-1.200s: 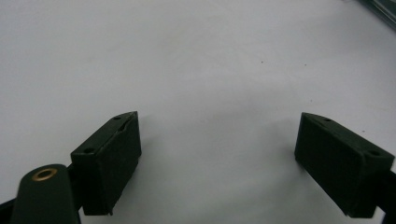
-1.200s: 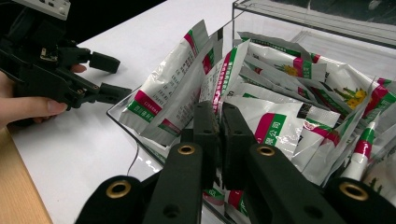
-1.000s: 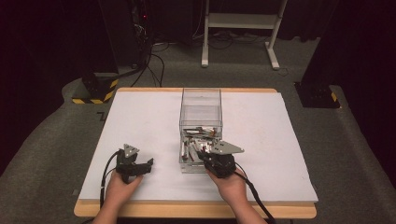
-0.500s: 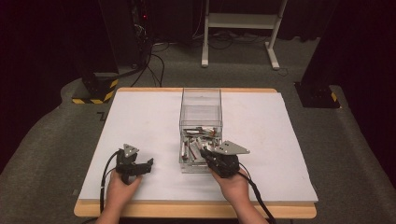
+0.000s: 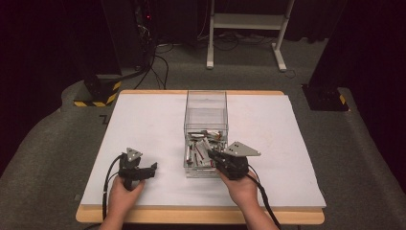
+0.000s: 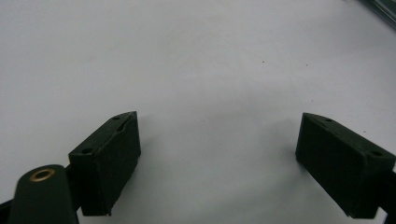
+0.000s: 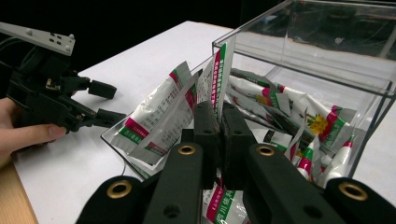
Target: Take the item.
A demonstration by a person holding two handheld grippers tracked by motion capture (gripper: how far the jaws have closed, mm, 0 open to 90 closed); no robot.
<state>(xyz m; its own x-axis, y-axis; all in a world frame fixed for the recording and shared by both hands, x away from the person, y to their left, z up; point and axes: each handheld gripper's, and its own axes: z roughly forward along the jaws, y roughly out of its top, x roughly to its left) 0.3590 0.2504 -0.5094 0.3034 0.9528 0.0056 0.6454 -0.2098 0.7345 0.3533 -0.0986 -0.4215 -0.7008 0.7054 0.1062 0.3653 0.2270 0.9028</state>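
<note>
Table (image 5: 143, 124) w/ white top, tan wood edge. Clear box (image 7: 327, 51); sachets (image 7: 161, 116) white w/ red + green bands, some w/ yellow flower print. Both grippers' jaws black.

Printed sachets (image 7: 163, 116) heaped, apparently, in clear box (image 5: 206, 103)

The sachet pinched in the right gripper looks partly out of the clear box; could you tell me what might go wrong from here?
The right gripper is shut on the sachet by a thin edge, so it may slip free. Neighbouring sachets lean against it over the rim of the clear box and could be dragged out onto the table. The left gripper rests open beside the box, not bracing it, so the box might shift.
</note>
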